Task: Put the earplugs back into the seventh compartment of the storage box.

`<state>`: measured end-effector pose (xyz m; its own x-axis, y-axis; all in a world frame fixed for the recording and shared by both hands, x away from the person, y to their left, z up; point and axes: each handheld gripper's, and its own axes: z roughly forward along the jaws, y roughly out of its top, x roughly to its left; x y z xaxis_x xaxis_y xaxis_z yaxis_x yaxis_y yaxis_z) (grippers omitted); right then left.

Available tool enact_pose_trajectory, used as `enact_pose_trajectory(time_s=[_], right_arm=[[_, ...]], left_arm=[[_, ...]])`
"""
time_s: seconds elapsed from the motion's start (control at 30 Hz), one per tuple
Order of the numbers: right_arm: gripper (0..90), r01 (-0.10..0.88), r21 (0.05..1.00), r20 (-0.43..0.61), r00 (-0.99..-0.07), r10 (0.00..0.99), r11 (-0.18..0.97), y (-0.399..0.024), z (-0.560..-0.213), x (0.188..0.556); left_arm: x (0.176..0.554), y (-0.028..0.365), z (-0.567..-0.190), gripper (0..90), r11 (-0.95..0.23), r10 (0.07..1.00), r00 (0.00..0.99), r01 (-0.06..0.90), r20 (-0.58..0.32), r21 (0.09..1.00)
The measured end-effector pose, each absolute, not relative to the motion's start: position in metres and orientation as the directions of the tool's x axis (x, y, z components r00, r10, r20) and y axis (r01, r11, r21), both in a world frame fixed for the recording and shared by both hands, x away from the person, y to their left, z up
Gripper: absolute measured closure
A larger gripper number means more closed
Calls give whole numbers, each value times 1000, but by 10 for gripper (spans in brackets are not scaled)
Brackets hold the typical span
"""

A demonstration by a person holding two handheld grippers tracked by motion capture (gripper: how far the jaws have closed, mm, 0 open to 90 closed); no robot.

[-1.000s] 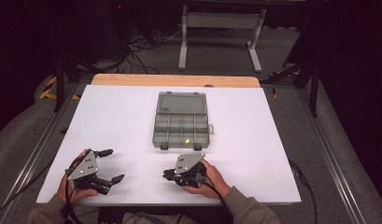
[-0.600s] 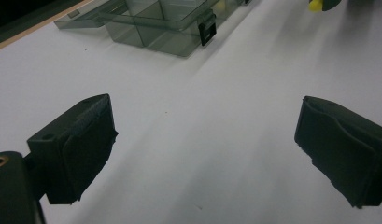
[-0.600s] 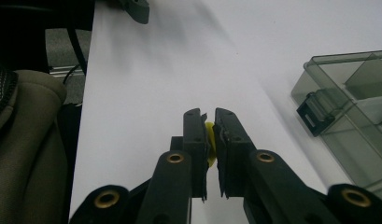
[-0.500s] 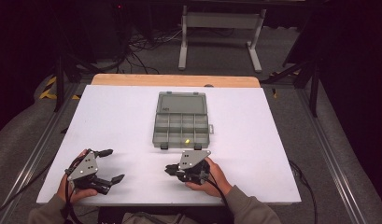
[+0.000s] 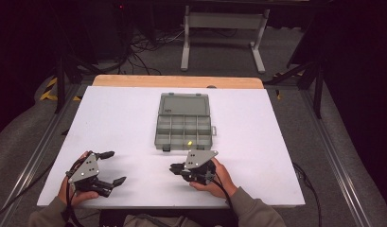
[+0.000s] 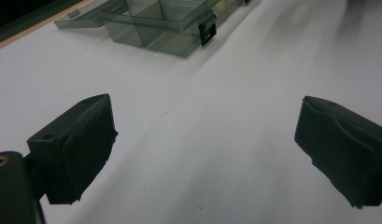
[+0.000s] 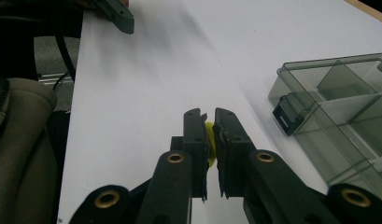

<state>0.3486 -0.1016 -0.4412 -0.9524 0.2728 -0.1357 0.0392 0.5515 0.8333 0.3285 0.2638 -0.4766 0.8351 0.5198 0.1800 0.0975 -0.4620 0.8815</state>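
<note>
Two claws work a white counter point(image 5: 125, 118) bearing one open grey compartment box point(image 5: 184, 127) at centre frame. Right claw point(image 7: 208, 122), at lower centre of the high view, has its jaws closed on one small yellow piece point(image 7: 210, 140); a second yellow piece point(image 5: 189, 143) lies in the box's front row. Left claw point(image 5: 106, 168), at lower left, is spread wide and empty. Judged step: carrying the piece; next, the jaws must align above a compartment and part.

High overhead, two low tong-level views, shared organizer box point(image 5: 184, 122)
</note>
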Motion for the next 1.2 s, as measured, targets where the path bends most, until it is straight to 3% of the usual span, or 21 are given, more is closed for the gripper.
enact_pose_trajectory(time_s=[1.2], right_arm=[[844,49,870,-176,-898,402,491,-125,-423,370]], left_arm=[[329,264,-477,59,-456,523,834,99,176,884]])
